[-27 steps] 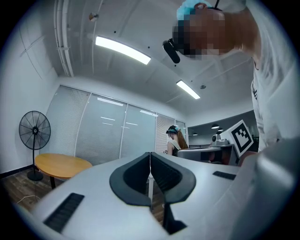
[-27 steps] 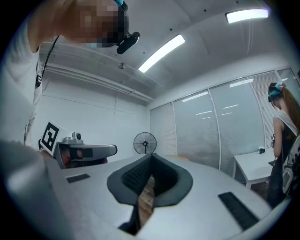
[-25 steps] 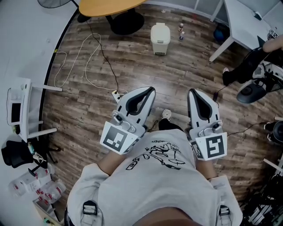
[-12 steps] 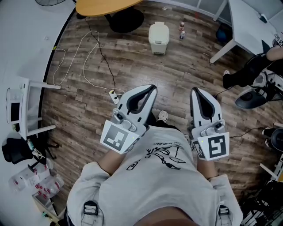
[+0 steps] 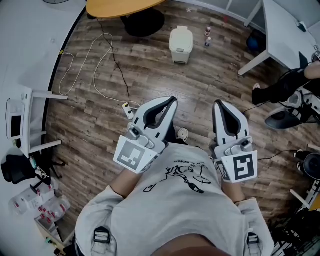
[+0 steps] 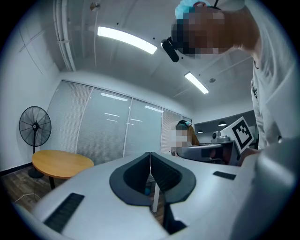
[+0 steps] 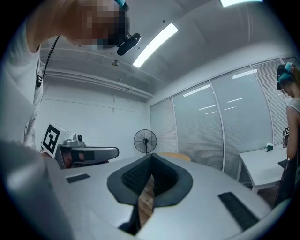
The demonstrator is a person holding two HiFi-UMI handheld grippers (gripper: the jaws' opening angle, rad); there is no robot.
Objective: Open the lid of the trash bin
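Observation:
The trash bin [image 5: 181,44] is small and cream-white, with its lid down. It stands on the wooden floor far ahead of me in the head view. Both grippers are held up close to my chest, well short of the bin. My left gripper [image 5: 169,101] points up and to the right, jaws touching at the tips with nothing between them [image 6: 150,154]. My right gripper [image 5: 220,105] points straight ahead, also shut and empty [image 7: 151,157]. Neither gripper view shows the bin.
A round wooden table [image 5: 120,6] stands behind the bin, and two small bottles [image 5: 208,36] are at the bin's right. A white cable [image 5: 102,65] runs to a power strip [image 5: 129,107]. A white desk [image 5: 290,35] and a seated person [image 5: 285,82] are at the right.
The head view has drifted a little. Both grippers stay shut and in nearly the same place.

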